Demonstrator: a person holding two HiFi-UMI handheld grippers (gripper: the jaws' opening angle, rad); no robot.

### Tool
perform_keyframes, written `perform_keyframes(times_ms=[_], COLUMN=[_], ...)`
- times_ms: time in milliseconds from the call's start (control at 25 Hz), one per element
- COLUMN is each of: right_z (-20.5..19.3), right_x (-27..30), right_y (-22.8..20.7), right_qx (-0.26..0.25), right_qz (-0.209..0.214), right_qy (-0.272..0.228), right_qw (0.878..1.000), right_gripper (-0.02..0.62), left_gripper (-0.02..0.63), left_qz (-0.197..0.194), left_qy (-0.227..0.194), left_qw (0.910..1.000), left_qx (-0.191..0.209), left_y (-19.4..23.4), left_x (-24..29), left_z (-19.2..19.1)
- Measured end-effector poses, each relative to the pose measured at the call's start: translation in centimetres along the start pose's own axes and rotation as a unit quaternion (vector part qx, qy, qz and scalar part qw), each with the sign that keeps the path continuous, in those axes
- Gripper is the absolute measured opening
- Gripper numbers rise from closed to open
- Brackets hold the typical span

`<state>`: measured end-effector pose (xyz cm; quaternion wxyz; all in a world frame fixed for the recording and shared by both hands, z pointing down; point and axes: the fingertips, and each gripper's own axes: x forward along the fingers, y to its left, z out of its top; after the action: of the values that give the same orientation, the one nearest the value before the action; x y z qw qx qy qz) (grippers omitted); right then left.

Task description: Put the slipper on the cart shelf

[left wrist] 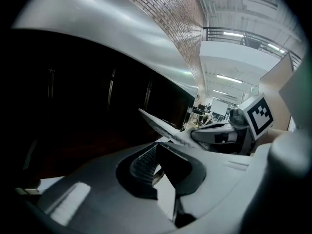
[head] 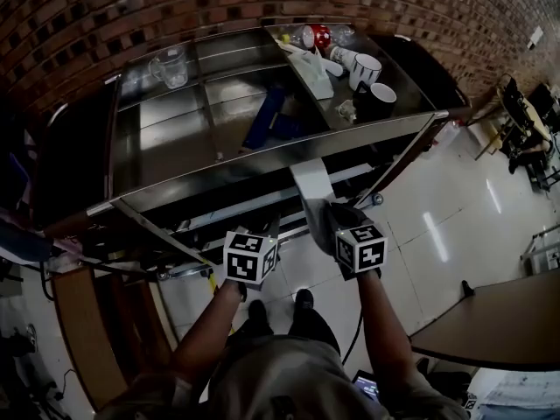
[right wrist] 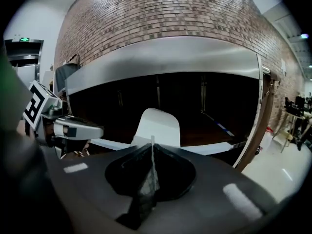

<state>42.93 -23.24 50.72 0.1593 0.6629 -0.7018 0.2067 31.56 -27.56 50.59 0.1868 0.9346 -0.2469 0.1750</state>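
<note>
Inside the steel cart tray [head: 166,147]: clear glass jug [head: 171,66], white mugs [head: 367,65]; before it my right fingers [right wrist: 139,179] pinch a white slipper [right wrist: 158,126], left fingers [left wrist: 141,165] gape.

No words, brand names or numbers can be read in any view. The left marker cube [head: 250,257] and the right marker cube [head: 360,248] carry black-and-white square patterns, not letters. A bottle [head: 317,36] on the cart's top has a red label, its print too small to read. A green lit sign [right wrist: 24,39] high on a wall is also illegible.
</note>
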Motion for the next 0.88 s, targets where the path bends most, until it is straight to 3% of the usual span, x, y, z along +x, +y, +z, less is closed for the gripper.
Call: perform_keyframes(times_ms=[480, 880], right_z=[1.6, 4.1], right_x=[6.8, 13.3], right_y=[-9.3, -12.7], right_qx=[-0.005, -0.016], right_qz=[0.032, 0.063], right_qy=[-0.003, -0.024], right_qw=[0.999, 0.998], right_gripper=[0.011, 0.012], left_gripper=[0.007, 0.008], left_qz=[0.066, 0.128], left_qy=[-0.007, -0.009], left_qw=[0.9970, 0.9894], left_qx=[-0.040, -0.069], left_y=[-0.7, -0.4], left_x=[7.5, 9.2], left_z=[1.2, 1.2])
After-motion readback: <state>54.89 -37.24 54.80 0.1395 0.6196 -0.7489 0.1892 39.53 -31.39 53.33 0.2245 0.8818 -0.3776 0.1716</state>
